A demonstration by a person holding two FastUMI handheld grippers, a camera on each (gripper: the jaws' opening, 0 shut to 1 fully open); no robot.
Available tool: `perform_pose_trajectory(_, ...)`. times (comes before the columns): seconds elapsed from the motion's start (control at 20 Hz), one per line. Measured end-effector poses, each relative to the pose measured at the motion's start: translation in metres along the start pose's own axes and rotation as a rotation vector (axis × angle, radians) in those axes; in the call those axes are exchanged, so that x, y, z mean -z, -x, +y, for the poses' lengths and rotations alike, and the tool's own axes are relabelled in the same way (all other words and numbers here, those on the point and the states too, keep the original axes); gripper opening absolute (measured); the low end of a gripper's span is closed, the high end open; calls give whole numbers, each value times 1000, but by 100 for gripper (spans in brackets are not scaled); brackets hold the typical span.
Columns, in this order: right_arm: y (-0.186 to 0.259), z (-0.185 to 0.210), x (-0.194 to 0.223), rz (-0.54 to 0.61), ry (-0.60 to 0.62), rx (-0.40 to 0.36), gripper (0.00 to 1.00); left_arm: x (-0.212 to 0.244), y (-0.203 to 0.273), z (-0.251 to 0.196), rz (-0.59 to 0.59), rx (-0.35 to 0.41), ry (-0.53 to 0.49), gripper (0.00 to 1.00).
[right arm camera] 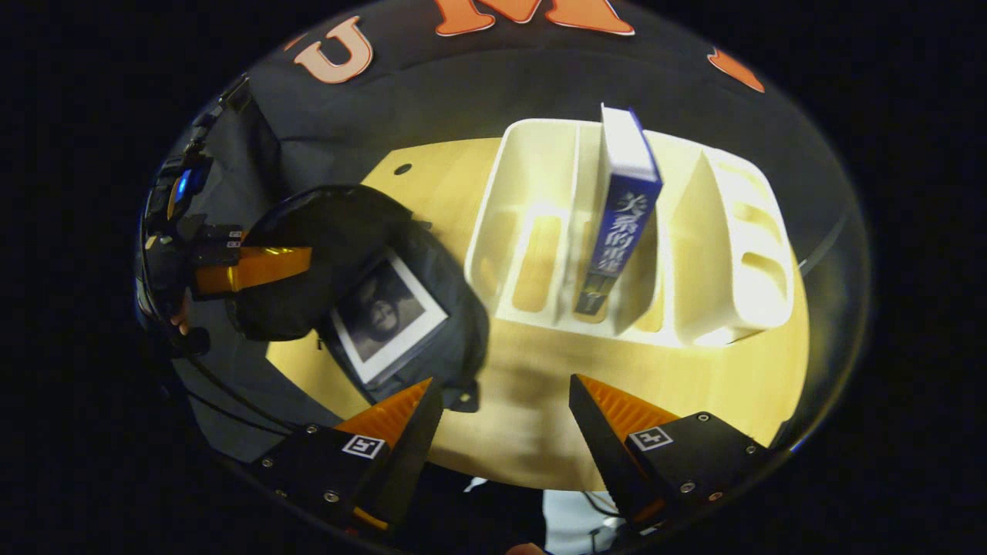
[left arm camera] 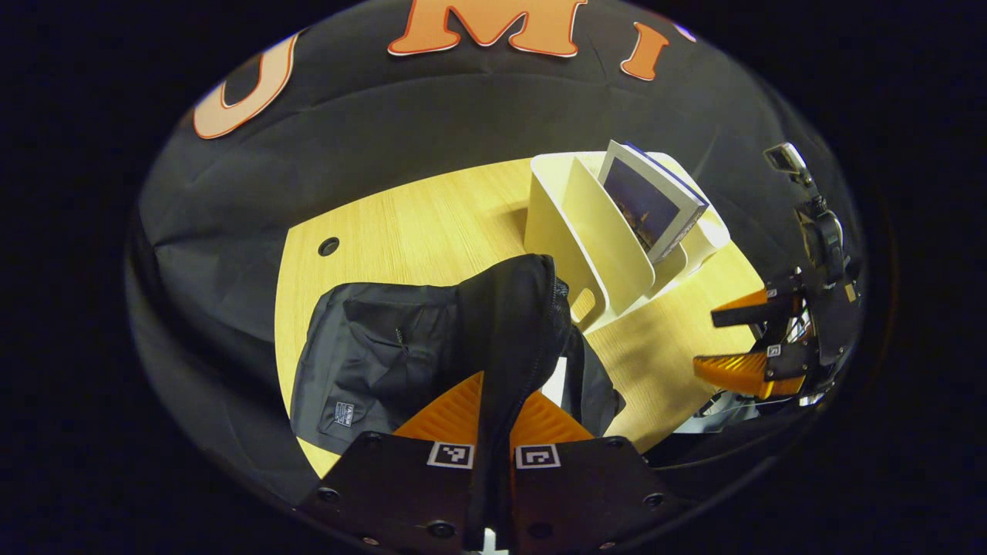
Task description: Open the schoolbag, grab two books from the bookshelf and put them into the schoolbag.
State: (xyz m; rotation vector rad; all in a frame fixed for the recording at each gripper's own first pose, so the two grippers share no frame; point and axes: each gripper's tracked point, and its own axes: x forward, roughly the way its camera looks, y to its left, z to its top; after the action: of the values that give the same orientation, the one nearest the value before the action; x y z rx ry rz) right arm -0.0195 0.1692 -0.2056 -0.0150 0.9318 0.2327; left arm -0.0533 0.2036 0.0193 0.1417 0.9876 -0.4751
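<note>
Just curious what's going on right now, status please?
Left tongs shut on schoolbag flap, holding it open. Right tongs open, empty. One book in bag, one book in bookshelf.

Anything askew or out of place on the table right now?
Mostly fine. The blue book leans tilted in the white rack rather than upright. The left gripper pinches the schoolbag flap up, exposing one book inside. Right gripper is open.

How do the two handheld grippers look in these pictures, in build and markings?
The left gripper has a wide black body with visible screws and two small square black-and-white marker tags at the base of its wedge-shaped, ribbed fingers. The right gripper has the same build: black blocks with screws, one square tag on each, and ribbed, tapering fingers. Thin dark cables trail below the left gripper in the right gripper view.
</note>
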Motion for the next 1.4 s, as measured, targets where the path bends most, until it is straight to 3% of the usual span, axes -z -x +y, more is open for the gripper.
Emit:
perform_pose_trajectory(0.25, 16, -41, -30, 12, 33, 95, 99, 2, -5, 1, -9, -13, 27, 6)
perform_pose_trajectory(0.65, 20, -62, -86, 7, 118, 140, 99, 3, -10, 1, -6, -15, 54, 6)
perform_pose_trajectory(1.15, 8, -85, -167, 12, 93, 177, 99, 6, -12, 6, -1, -6, 56, 6)
perform_pose_trajectory(1.4, -12, -86, -184, 64, 86, 178, 99, 5, -11, 7, 4, -6, 49, 6)
